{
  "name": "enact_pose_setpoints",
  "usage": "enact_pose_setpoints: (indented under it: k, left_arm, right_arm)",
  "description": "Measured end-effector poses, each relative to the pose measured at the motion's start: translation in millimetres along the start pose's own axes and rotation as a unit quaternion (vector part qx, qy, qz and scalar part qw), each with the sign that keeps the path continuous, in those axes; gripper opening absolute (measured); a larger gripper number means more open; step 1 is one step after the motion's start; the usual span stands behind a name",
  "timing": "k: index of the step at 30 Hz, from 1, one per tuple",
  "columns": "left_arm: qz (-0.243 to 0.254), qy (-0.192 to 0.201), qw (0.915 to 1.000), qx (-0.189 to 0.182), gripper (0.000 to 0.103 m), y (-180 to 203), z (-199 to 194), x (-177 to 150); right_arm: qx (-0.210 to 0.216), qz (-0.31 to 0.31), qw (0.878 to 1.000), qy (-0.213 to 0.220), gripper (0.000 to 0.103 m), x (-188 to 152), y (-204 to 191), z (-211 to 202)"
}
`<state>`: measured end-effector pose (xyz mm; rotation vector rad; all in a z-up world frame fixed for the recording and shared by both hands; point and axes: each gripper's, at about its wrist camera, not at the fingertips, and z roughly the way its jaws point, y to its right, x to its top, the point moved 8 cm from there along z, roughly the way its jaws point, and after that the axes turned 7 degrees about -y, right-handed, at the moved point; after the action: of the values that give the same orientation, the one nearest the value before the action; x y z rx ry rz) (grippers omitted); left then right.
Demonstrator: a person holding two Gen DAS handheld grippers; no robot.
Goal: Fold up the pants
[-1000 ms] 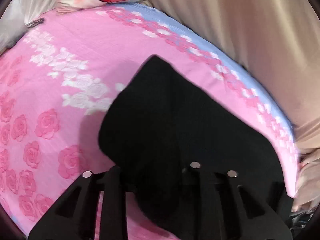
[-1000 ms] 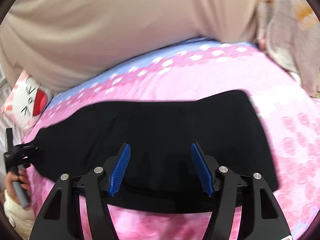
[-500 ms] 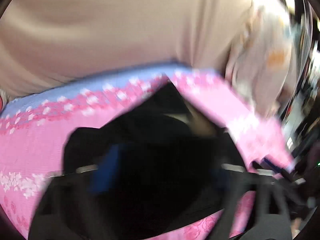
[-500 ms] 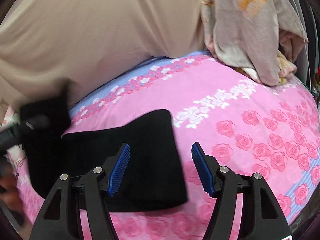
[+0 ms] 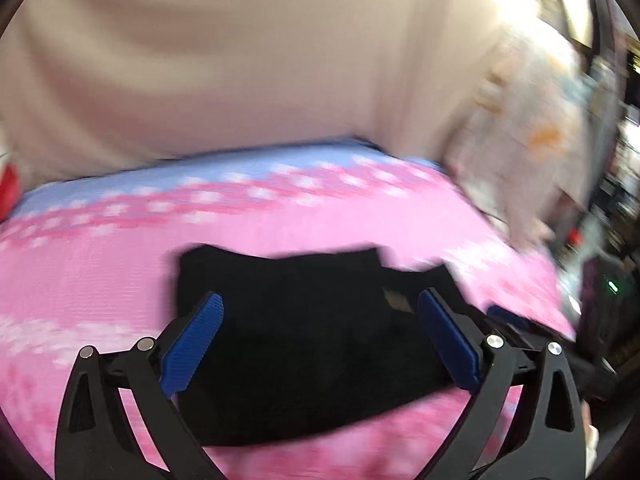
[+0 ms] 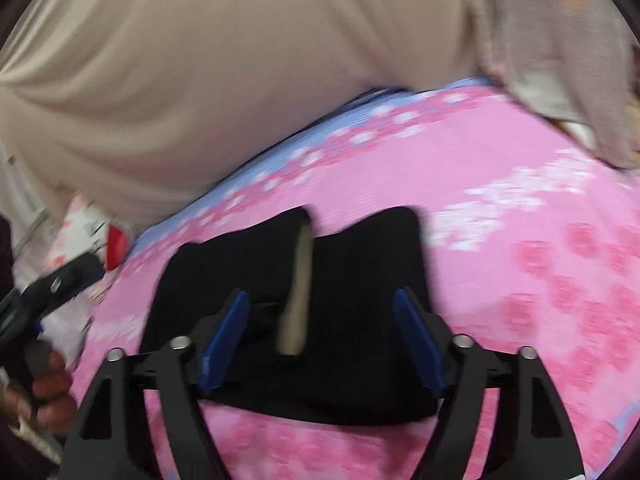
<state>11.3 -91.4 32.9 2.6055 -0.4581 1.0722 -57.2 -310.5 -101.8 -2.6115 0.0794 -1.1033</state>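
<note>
Left gripper: my jaws just opened wide, nothing pinched, pads clear. Right gripper: jaws also just opened further, nothing clamped. My left hand wrapped round left gripper's handle.

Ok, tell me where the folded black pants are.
The folded black pants lie on the pink floral bedsheet, ahead of both open grippers, the cartoon pillow to their left.
</note>
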Motion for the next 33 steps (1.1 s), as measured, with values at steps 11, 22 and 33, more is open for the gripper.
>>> enact_pose_setpoints:
  k: [11, 22, 33]
  left_arm:
    - [-0.114, -0.025, 0.9835, 0.138, 0.096, -139.6, 9.3, -19.8]
    - [-0.090, -0.080, 0.9903, 0.069, 0.096, -106.7, 51.7, -35.5]
    - [-0.165, -0.177, 0.9696, -0.035, 0.098, -81.9, 115.3, -76.3]
  right_arm:
    - [0.009, -0.020, 0.999, -0.040, 0.021, 3.7, -53.0, 58.9]
    - [-0.105, 0.060, 0.992, -0.037, 0.041, -20.7, 67.6, -3.6]
    - [-0.064, 0.086, 0.993, -0.048, 0.075, -17.5, 75.6, 22.9]
